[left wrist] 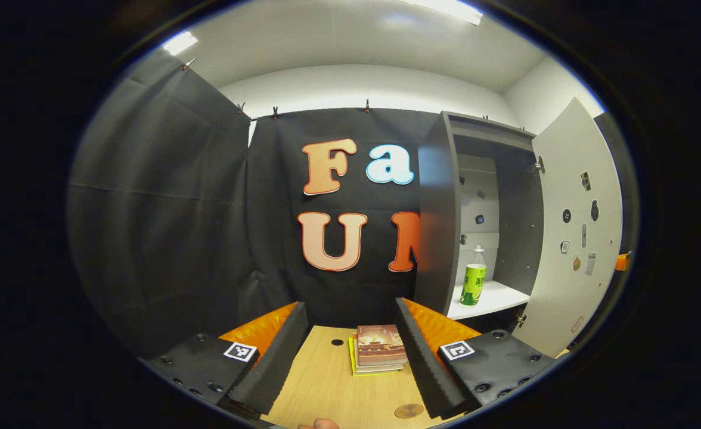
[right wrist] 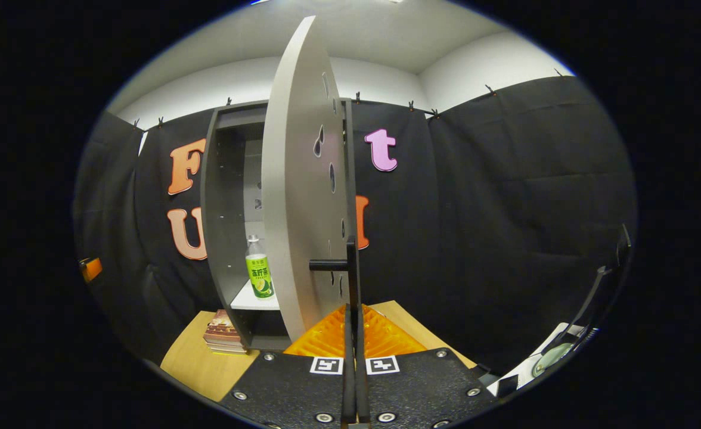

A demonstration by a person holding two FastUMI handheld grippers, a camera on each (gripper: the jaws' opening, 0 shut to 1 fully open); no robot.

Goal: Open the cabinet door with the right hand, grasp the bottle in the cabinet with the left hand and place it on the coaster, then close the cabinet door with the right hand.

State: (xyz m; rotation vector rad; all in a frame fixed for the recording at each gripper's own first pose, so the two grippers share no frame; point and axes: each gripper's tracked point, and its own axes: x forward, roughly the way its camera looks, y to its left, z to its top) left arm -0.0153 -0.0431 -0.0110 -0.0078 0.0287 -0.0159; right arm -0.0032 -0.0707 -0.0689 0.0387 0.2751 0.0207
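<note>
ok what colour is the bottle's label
Green, with a paler patch low down, on the bottle; it shows best in the right gripper view.

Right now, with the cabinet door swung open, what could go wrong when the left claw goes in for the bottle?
The bottle stands upright near the shelf's front edge, so a nudge from the open left claw might tip it off. The cabinet door could swing back across the opening. The books lie on the table between the cabinet and the coaster, so a low carry might clip them.
</note>
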